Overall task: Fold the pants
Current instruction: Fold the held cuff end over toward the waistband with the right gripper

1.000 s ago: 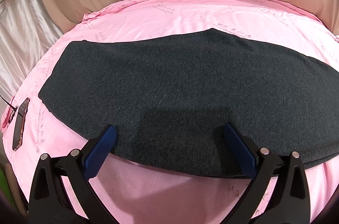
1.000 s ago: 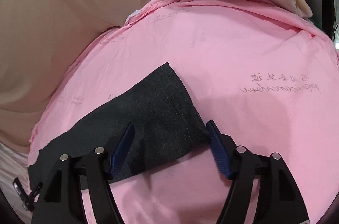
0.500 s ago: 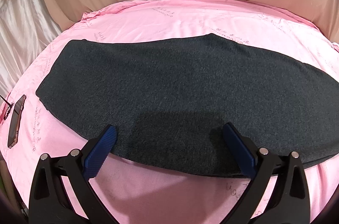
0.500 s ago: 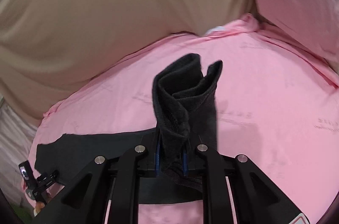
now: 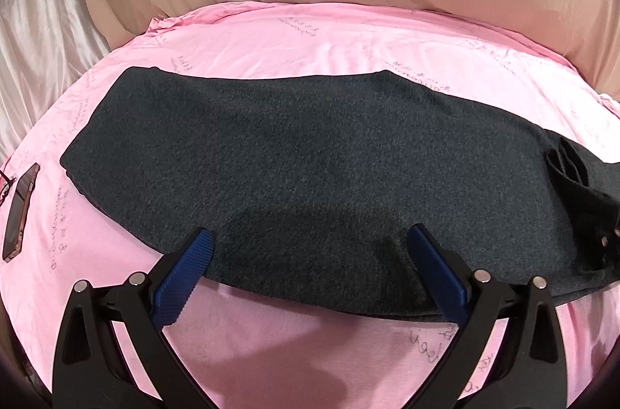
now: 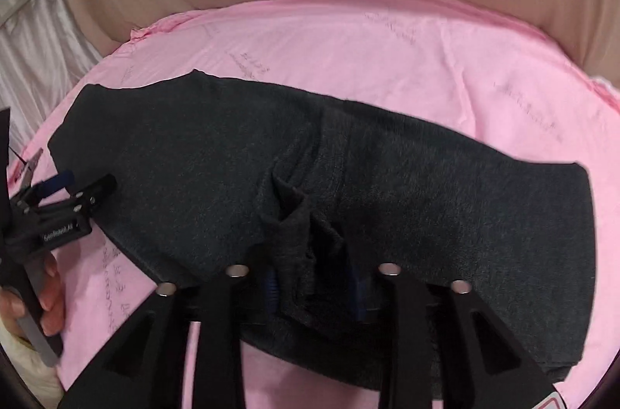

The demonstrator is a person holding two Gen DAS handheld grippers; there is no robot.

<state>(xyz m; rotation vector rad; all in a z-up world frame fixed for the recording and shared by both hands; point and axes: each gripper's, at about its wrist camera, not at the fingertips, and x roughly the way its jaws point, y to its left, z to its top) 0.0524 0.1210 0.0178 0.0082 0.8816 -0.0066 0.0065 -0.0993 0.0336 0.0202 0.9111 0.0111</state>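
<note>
Our right gripper [image 6: 314, 287], jaws opening around the hem, lays the pants [image 6: 426, 200] lengthwise along the bed's [image 6: 387, 52] near edge; left gripper [image 5: 310, 277] gapes empty.

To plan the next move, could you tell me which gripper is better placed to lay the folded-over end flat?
Right: the right gripper, jaws opening, has the pants bunched between them; the left gripper is empty.

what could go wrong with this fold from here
1. The right gripper is opening with a bunched wad of the pants between its jaws; the hem may drop crumpled, not flat.
2. The left gripper is open at the near edge, pinning nothing, so the lower layer could shift if the right drags cloth.
3. The phone lies near the sheet's edge; a tug could slide it off.
</note>
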